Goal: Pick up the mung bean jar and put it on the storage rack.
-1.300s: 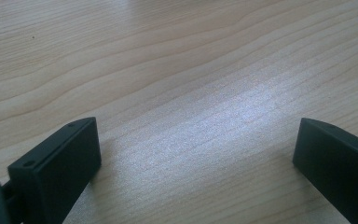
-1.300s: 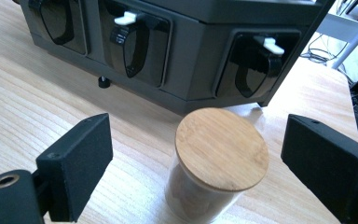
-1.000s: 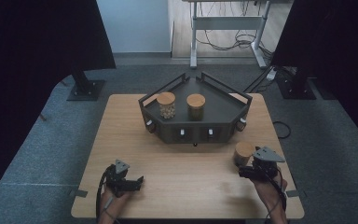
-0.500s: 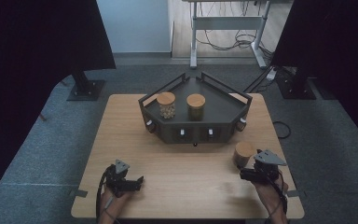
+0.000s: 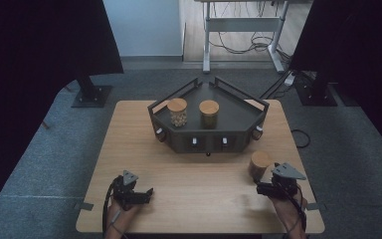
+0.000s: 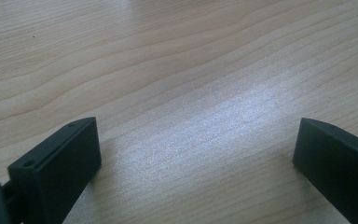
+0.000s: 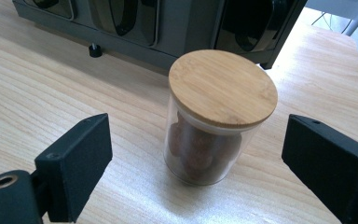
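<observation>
A glass jar (image 7: 223,88) with a round wooden lid and brown pieces inside stands on the wooden table (image 5: 199,174), right of the tray's front. My right gripper (image 7: 198,140) is open, its jaws wide on either side of the jar and short of touching it. In the high view this jar (image 5: 259,162) is just beyond the right gripper (image 5: 264,186). My left gripper (image 5: 146,193) rests near the front left edge, open over bare wood (image 6: 196,135). Two more lidded jars (image 5: 177,111) (image 5: 209,112) stand in a dark angular tray (image 5: 209,143).
The tray's front wall (image 7: 177,28) with its small knobs rises close behind the right jar. On the grey floor around the table are black stand bases (image 5: 92,94) and a desk frame (image 5: 206,45) with cables.
My right gripper has eased slightly back toward the table's near edge. The jar and the left gripper have stayed where they were.
</observation>
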Demonstrator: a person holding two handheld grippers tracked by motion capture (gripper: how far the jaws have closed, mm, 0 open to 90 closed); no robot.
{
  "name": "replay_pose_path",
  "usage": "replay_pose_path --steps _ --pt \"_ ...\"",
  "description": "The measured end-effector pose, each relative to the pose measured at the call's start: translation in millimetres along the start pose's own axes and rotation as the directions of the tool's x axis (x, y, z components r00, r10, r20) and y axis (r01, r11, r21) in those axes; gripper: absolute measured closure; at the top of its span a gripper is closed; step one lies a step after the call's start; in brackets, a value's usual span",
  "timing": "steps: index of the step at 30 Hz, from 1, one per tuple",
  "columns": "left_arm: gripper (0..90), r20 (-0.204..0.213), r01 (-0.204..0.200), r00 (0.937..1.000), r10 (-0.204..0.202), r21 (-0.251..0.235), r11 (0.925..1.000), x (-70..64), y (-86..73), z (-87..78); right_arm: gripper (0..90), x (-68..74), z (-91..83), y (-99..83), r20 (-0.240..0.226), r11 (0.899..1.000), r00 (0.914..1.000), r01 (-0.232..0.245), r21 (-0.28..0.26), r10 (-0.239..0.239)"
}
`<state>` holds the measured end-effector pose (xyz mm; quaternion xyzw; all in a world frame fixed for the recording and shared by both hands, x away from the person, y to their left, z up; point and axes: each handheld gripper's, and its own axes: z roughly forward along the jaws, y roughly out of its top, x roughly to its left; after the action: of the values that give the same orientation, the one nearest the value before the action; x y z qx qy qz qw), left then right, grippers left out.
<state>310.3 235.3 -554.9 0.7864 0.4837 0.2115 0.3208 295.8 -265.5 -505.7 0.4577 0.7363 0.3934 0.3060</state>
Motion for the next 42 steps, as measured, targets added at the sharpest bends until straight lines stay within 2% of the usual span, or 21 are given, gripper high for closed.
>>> replay_pose_path --steps 42 --pt "0.6 -0.001 0.0 1.0 0.0 0.0 1.0 -0.1 -0.1 -0.1 7.7 -6.5 5.7 -37.4 0.005 0.998 0.9987 -0.051 0.041 0.051"
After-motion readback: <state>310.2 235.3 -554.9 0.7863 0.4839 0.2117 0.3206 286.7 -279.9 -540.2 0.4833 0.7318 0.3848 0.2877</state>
